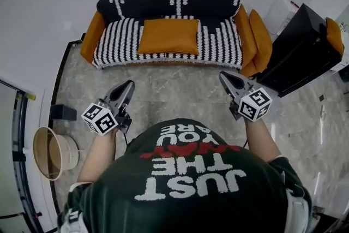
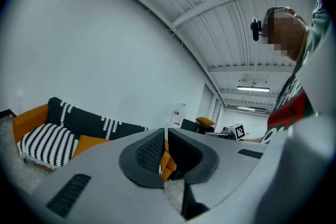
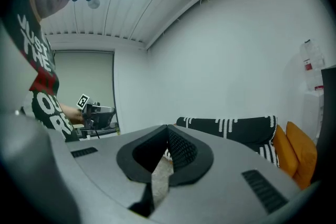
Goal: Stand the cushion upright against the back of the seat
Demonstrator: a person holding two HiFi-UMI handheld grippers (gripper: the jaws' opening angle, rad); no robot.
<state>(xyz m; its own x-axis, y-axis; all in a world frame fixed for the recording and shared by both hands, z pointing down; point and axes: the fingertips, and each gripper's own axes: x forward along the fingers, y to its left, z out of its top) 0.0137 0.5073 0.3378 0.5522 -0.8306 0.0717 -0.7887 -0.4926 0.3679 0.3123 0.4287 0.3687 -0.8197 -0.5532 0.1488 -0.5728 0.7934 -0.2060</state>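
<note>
**A:** Cushion (image 1: 168,36) task: which step are you at?

**B:** The approach, I'd say. My left hand-held gripper (image 1: 130,85) and right hand-held gripper (image 1: 223,76) both have jaws together and hold nothing, out over the floor (image 1: 174,90). Farther off, it lies flat on the sofa (image 1: 117,41) seat, below the backrest (image 1: 163,3).

**A:** Next?

**B:** Close in, open up, grip an edge.
</note>
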